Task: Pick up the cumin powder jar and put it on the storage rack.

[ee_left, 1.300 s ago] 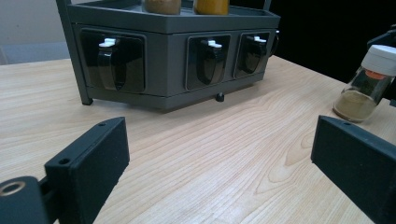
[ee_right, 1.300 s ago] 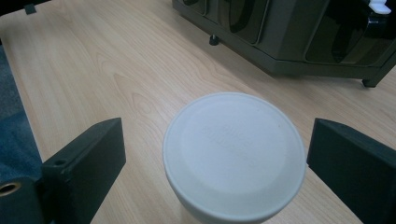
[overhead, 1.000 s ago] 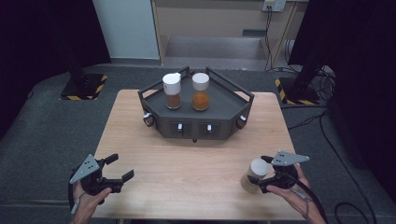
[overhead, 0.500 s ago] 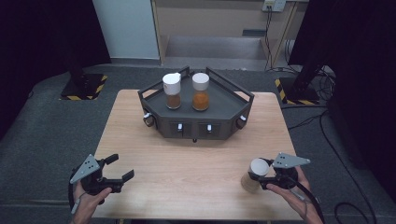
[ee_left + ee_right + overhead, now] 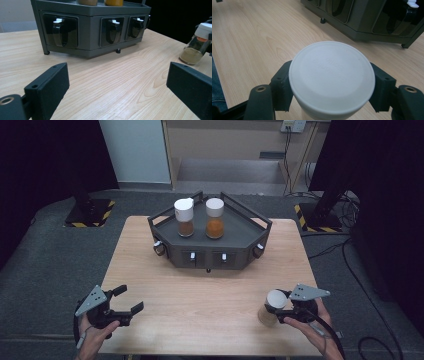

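The right gripper (image 5: 278,312) has just been closing, and now its jaws press on the white cap of the spice jar (image 5: 270,308), 1 on each side, as the right gripper view shows clearly with the cap (image 5: 332,76) between the 2 black fingers (image 5: 280,88). A second ago the jaws stood wide around the jar; now the grip is made. The jar stands on the wooden table (image 5: 210,295) at its near right corner, well apart from the dark rack (image 5: 210,240).

On the rack's top tray 2 other jars stand side by side, one with brown content (image 5: 184,217) and one with orange content (image 5: 215,218). I judge that the held jar is going to join them, so the next move is probably a lift and a carry toward the rack.

The left gripper (image 5: 122,307) hovers near the left front edge with its jaws wide apart and nothing between them.
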The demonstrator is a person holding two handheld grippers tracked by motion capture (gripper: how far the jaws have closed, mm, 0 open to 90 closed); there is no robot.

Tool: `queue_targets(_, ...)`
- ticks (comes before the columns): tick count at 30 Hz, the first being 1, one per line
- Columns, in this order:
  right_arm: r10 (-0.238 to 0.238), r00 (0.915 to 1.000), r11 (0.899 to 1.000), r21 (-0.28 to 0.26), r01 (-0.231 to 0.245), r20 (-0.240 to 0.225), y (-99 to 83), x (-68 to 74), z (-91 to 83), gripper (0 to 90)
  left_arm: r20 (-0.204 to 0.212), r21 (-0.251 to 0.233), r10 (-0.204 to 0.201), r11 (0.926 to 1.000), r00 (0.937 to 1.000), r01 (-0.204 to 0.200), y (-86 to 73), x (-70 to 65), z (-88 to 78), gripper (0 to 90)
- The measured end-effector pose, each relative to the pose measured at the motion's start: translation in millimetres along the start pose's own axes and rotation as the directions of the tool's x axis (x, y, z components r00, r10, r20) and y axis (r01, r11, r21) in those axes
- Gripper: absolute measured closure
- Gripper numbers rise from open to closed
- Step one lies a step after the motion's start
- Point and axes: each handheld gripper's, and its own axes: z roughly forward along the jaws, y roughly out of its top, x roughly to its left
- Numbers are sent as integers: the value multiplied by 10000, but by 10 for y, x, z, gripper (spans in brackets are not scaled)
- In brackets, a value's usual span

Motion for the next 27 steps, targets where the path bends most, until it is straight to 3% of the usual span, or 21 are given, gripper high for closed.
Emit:
queue_targets(14,132,9999,9993,-349,-132,10,247,-85,-60,339,-20,-21,-107,9999,9999,107,-15,16,-12,31)
queue_targets(27,165,9998,9990,-410,-170,-131,963,-349,-220,340,-108,-59,-233,9997,9997,232,-18,19,2,32)
